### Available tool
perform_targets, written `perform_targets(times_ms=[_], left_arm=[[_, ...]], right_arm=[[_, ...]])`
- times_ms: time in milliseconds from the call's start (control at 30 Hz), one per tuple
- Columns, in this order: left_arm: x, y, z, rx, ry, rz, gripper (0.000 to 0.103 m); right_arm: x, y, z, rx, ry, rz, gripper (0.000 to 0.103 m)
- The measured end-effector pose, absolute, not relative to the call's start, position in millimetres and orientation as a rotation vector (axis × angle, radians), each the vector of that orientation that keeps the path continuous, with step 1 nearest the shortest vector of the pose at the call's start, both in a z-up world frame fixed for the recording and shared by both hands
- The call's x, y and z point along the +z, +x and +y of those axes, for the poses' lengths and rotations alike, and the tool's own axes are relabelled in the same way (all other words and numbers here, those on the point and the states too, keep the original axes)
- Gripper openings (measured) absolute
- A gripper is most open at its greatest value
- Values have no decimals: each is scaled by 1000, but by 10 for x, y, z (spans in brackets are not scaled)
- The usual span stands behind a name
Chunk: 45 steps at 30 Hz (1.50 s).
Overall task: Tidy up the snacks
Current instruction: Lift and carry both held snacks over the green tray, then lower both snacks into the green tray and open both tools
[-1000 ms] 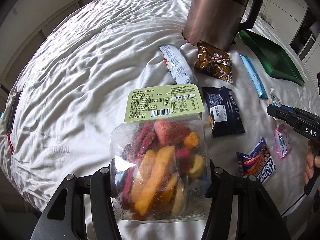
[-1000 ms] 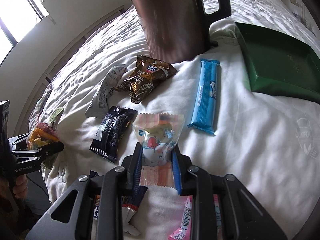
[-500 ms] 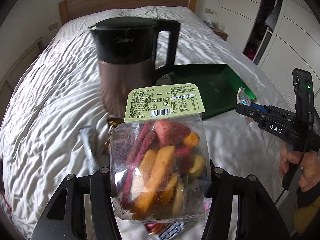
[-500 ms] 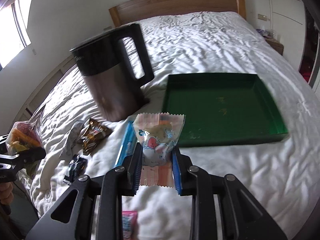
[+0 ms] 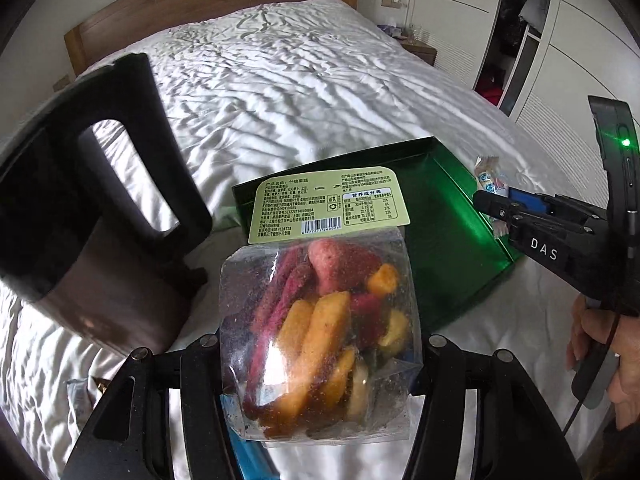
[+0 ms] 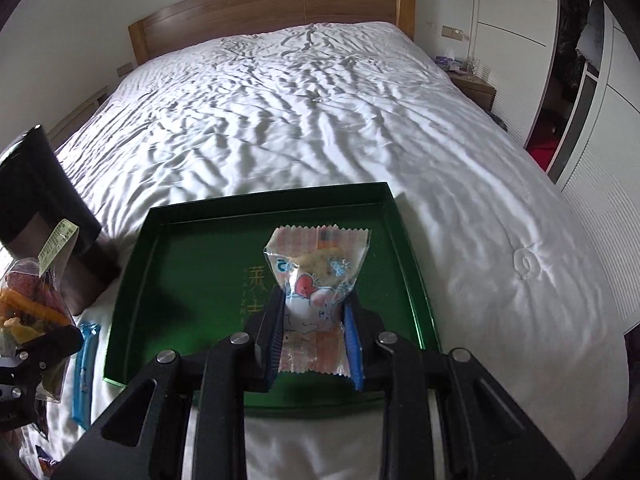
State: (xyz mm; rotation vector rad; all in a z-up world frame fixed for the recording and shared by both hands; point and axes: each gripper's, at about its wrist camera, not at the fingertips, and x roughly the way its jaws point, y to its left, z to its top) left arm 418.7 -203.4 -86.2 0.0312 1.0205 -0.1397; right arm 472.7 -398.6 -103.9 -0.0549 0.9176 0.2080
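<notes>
My left gripper (image 5: 320,364) is shut on a clear bag of dried fruit and vegetable chips (image 5: 324,328) with a pale green label, held up in front of the green tray (image 5: 452,240). In the right wrist view my right gripper (image 6: 310,320) is shut on a small pink-and-white wrapped candy (image 6: 316,276), hanging over the near half of the green tray (image 6: 192,276). The right gripper (image 5: 496,210) also shows from the left wrist view, over the tray's right rim. The chip bag (image 6: 28,300) appears at the left edge of the right wrist view.
A dark kettle with a copper body (image 5: 92,216) stands on the white bed left of the tray. A blue snack bar (image 6: 84,372) lies beside the tray's left edge. A wooden headboard (image 6: 264,12) and white wardrobes (image 6: 516,28) bound the bed. A hand (image 5: 604,344) holds the right gripper.
Both grippers swung with their snacks from the loose packets near the bed's edge towards the green tray. The right gripper's candy now hangs over the tray.
</notes>
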Motion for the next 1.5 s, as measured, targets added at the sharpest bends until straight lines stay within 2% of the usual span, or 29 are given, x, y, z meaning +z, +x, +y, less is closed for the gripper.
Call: perform_targets(times_ms=[267,500,1200,1233,1300,1333,1500], left_arm=[[-1352,4797,-2195,-22,95,1082,51],[-1653,5041,-2164,45,105,1135,51],[-1720,5102,-2150,60,90,1126,55],[-1719,5106,-2144,60,83,1125,55],[-1718,5110,-2139,60,79,1122,56],[-1715,5109,-2137,63,77,1119,57],[-1651,5082,-2100,77,49,1077,62]], right_arm=[[-1451,5427,-3968,152,-81,995,0],[-1718,5653,-3979,117,-83,1041,0],[-1766,5680,-4067,74,-98,1071,0],[-1762,5678,-4064,70,-105,1070,2],[-1741,5678,-4063,69,-108,1063,17],[-1726,5677,-4066,74,-103,1059,32],[-1611,5650,-4059,89,-96,1028,38]])
